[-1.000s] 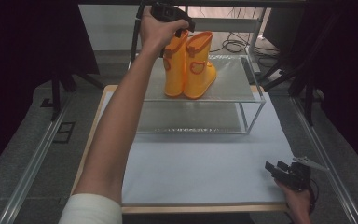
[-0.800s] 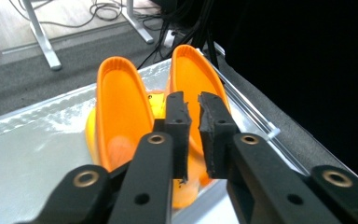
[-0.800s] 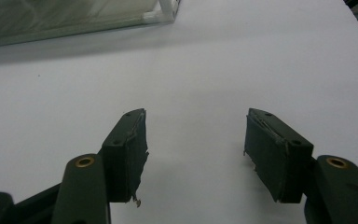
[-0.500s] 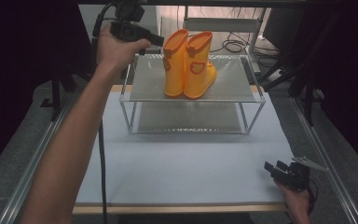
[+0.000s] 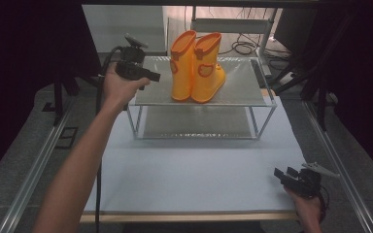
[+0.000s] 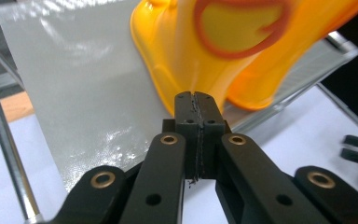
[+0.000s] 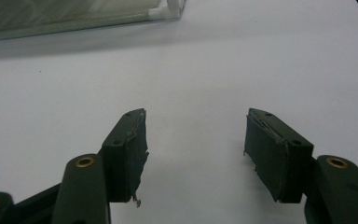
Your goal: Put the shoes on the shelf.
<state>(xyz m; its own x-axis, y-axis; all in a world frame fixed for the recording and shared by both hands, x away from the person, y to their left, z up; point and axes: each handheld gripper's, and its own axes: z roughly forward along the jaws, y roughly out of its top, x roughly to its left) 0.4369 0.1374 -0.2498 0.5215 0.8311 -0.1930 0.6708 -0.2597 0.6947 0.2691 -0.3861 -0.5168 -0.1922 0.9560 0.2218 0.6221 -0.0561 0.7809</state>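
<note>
Basically, white surface is carrying a two-tier rack; orange boots are standing upright on its top shelf. Left gripper is hovering just left of the boots, jaws pressed together, empty. Right gripper is resting low at the near right corner, jaws spread apart.

Overhead light; glare on the shelf top; dark frame edges; orange boots blurred close-up.

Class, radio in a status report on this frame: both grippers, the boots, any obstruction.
Left gripper shut, empty, beside the rack. Right gripper open, low over the table. Orange boots upright on top shelf. Nothing in the way.
</note>
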